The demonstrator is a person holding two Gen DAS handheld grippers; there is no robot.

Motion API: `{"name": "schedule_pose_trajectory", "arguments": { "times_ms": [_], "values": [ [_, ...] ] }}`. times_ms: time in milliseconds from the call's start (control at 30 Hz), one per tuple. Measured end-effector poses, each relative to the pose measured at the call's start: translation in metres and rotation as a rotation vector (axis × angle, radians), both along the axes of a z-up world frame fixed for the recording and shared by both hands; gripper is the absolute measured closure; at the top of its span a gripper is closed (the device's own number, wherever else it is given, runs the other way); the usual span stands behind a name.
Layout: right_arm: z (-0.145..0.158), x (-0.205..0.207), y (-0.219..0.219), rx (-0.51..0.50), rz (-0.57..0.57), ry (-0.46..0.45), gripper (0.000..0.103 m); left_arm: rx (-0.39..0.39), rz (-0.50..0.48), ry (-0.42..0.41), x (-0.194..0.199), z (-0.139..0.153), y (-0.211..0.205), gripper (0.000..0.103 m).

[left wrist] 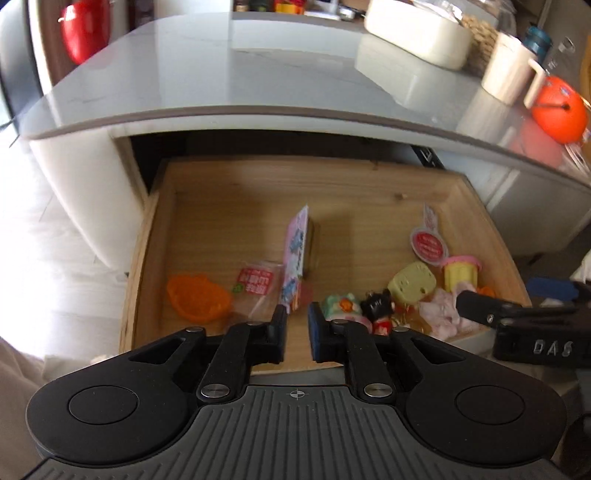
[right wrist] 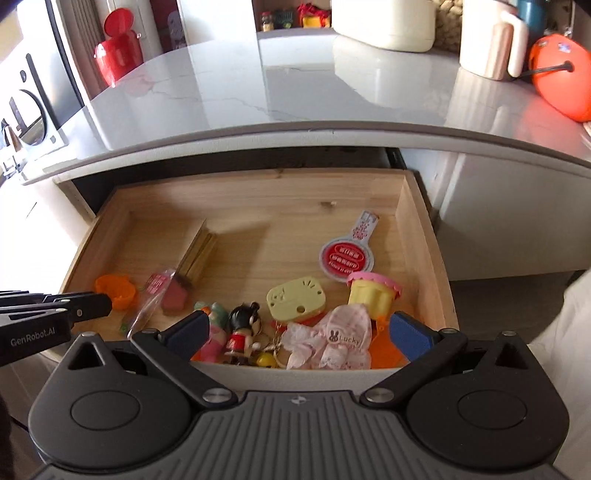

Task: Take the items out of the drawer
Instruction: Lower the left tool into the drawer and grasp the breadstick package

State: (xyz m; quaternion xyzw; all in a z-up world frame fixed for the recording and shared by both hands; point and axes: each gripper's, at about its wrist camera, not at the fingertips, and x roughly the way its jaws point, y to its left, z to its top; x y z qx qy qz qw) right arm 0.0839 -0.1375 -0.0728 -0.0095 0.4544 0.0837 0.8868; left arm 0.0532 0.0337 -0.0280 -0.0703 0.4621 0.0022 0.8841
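Left gripper [left wrist: 296, 328]: one, nearest the lens, fingers drawn almost together with only a narrow gap and nothing between them; it hangs over the drawer's front edge.
Right gripper [right wrist: 298, 330]: one, fingers spread wide and empty, poised above the front right heap of toys.
Drawer [right wrist: 258, 192]: one, pale wood, pulled out from under the grey marbled countertop [right wrist: 295, 92].
Orange moulds: one scalloped orange cup [left wrist: 197, 299] at front left; a second orange piece [right wrist: 382, 347] shows at front right, partly hidden.
Snack packet [left wrist: 255, 282]: one, clear with a red label, just beside the orange cup.
Booklet [left wrist: 297, 251]: one, standing on edge near the middle.
Figurines: two, a pale green one [right wrist: 216, 314] and a black-haired doll in red [right wrist: 245, 325], side by side at the front.
Yellow toys: two, a flat case [right wrist: 297, 299] and a pink-rimmed cup [right wrist: 371, 291].
Pink cloth [right wrist: 332, 338]: one, marked "Lucky", touching the case.
Round red tag [right wrist: 345, 260]: one, behind the cup.
Countertop items: one cream box [right wrist: 384, 22], one cream jug [right wrist: 491, 40], one orange ball-shaped thing [right wrist: 561, 81].
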Motion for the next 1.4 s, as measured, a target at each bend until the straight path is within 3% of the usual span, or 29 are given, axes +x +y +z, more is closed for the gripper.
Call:
{"name": "schedule_pose_trajectory", "arguments": {
  "times_ms": [100, 167, 233, 333, 400, 467, 533, 667, 767, 1000, 1233, 1400],
  "values": [
    [-0.002, 0.010, -0.001, -0.001, -0.003, -0.024, 0.000, 0.103, 0.034, -0.093, -0.014, -0.001, -0.014, 0.088],
    [-0.002, 0.012, -0.003, 0.000, 0.001, -0.037, 0.000, 0.197, 0.018, -0.166, -0.022, -0.002, -0.028, 0.093],
    [-0.002, 0.018, -0.004, 0.003, 0.009, -0.040, 0.000, 0.235, 0.012, -0.185, -0.024, -0.001, -0.034, 0.094],
    [-0.003, 0.015, -0.005, 0.012, 0.026, -0.045, 0.000, 0.114, -0.011, -0.153, -0.017, 0.001, -0.024, 0.094],
    [-0.004, 0.009, -0.007, 0.042, 0.046, -0.016, 0.001, 0.016, -0.034, -0.181, -0.011, 0.009, -0.013, 0.093],
    [-0.002, 0.016, -0.012, 0.095, 0.065, 0.034, 0.008, 0.021, -0.094, -0.214, -0.003, 0.018, -0.012, 0.093],
    [0.007, 0.025, -0.016, 0.117, 0.089, 0.025, 0.009, 0.053, -0.214, -0.171, 0.015, 0.024, -0.014, 0.093],
    [0.032, 0.049, -0.014, 0.058, 0.288, -0.059, 0.009, 0.074, -0.382, 0.033, 0.066, 0.019, -0.012, 0.093],
    [0.038, 0.071, -0.017, 0.012, 0.378, -0.045, 0.009, 0.132, -0.384, 0.141, 0.097, 0.007, -0.010, 0.093],
    [0.022, 0.092, -0.034, 0.108, 0.313, 0.066, 0.009, 0.272, -0.369, 0.284, 0.135, -0.029, -0.017, 0.092],
    [0.018, 0.093, -0.043, 0.123, 0.294, 0.092, 0.009, 0.273, -0.364, 0.324, 0.157, -0.044, -0.022, 0.086],
    [0.015, 0.097, -0.049, 0.124, 0.252, 0.114, 0.009, 0.229, -0.347, 0.373, 0.167, -0.058, -0.021, 0.074]
  ]
}}
